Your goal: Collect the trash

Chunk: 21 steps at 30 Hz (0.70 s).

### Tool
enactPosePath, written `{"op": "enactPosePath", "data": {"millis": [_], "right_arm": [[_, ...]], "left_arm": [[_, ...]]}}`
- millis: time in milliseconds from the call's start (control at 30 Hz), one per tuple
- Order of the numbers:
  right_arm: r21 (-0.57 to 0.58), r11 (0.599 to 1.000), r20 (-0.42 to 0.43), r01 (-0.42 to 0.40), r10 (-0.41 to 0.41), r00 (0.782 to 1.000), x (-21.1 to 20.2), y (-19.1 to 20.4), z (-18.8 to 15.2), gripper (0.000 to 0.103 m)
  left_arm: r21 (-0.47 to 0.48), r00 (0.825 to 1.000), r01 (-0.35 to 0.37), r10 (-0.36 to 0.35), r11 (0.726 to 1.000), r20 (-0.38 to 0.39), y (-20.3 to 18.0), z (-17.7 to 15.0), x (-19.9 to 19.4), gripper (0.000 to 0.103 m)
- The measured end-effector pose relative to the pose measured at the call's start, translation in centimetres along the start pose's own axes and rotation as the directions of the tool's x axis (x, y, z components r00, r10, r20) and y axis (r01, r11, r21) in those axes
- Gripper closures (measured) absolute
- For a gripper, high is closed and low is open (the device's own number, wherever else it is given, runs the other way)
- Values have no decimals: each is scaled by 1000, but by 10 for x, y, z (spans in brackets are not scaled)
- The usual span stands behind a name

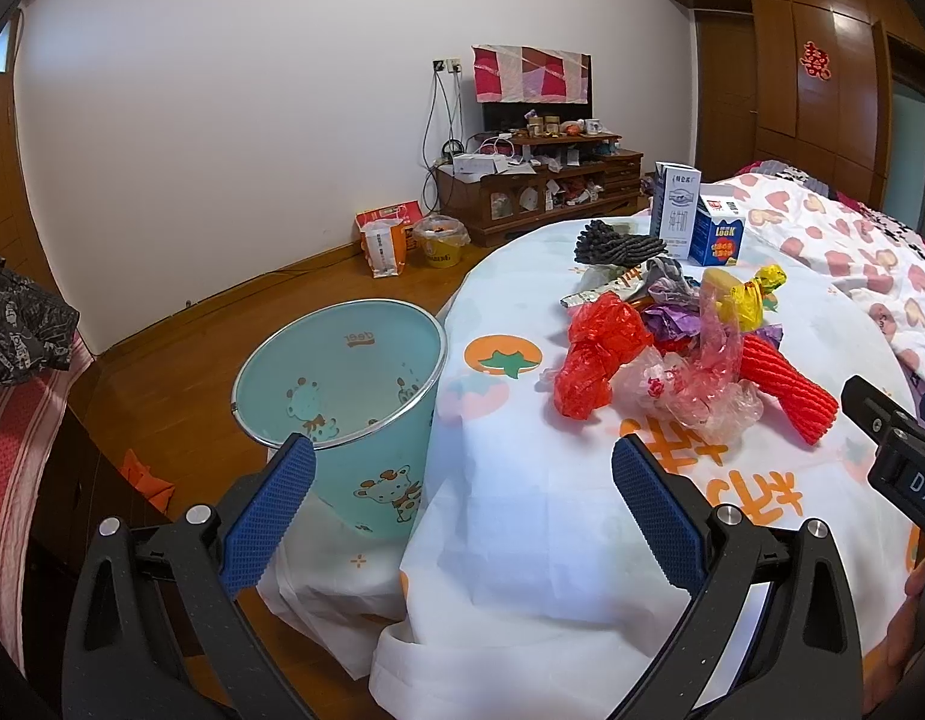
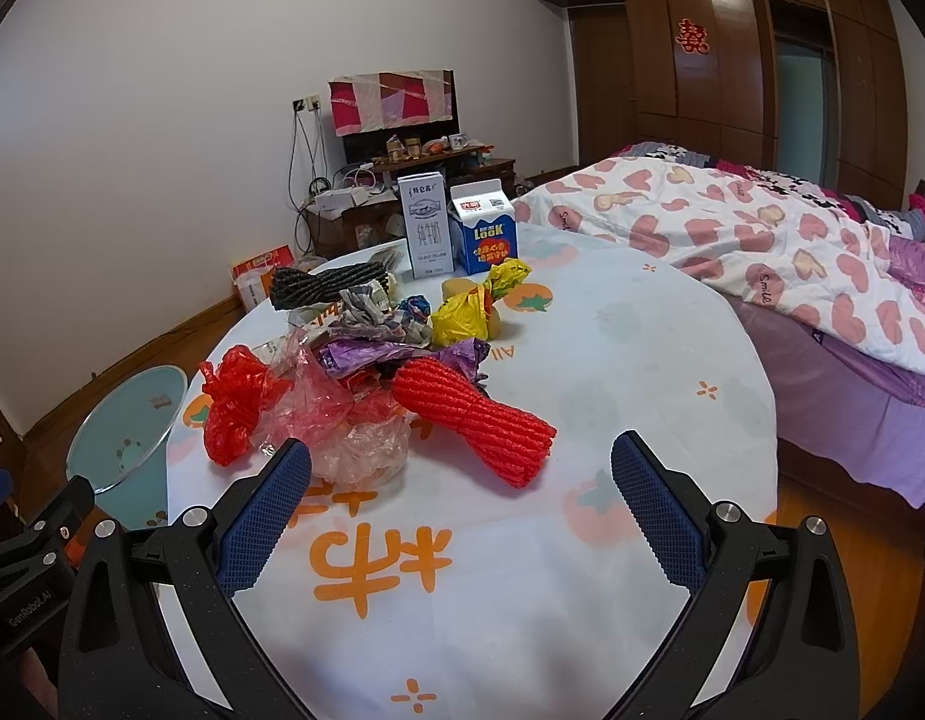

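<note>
A heap of trash lies on the round table (image 2: 582, 360): a red plastic bag (image 2: 234, 408), a red foam net sleeve (image 2: 480, 420), a clear pinkish bag (image 2: 354, 444), purple wrappers (image 2: 378, 354), a yellow bag (image 2: 468, 312) and a black foam net (image 2: 324, 285). The same red bag (image 1: 600, 354) and red foam sleeve (image 1: 786, 396) show in the left wrist view. A light blue bin (image 1: 342, 384) stands on the floor left of the table. My left gripper (image 1: 462, 468) is open over the table edge beside the bin. My right gripper (image 2: 462, 468) is open, just short of the heap.
Two cartons, a white milk box (image 2: 425, 225) and a blue one (image 2: 483, 228), stand at the table's far side. A bed with a heart-print quilt (image 2: 762, 240) lies to the right. A wooden TV cabinet (image 1: 534, 192) and a second small bin (image 1: 441, 240) stand by the wall.
</note>
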State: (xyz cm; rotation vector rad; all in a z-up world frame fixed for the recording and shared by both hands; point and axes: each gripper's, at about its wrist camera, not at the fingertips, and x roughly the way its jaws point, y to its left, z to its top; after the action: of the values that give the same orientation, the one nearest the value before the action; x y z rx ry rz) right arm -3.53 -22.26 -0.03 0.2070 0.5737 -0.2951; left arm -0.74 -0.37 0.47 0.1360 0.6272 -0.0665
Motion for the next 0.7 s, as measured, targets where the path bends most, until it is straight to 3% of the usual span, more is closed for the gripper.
{"op": "enactPosePath", "data": {"millis": [700], "right_arm": [[5, 1000, 3, -10, 10, 1000, 2, 3, 1, 5]], "left_arm": [[0, 1000, 2, -2, 1000, -6, -5, -2, -1, 6]]}}
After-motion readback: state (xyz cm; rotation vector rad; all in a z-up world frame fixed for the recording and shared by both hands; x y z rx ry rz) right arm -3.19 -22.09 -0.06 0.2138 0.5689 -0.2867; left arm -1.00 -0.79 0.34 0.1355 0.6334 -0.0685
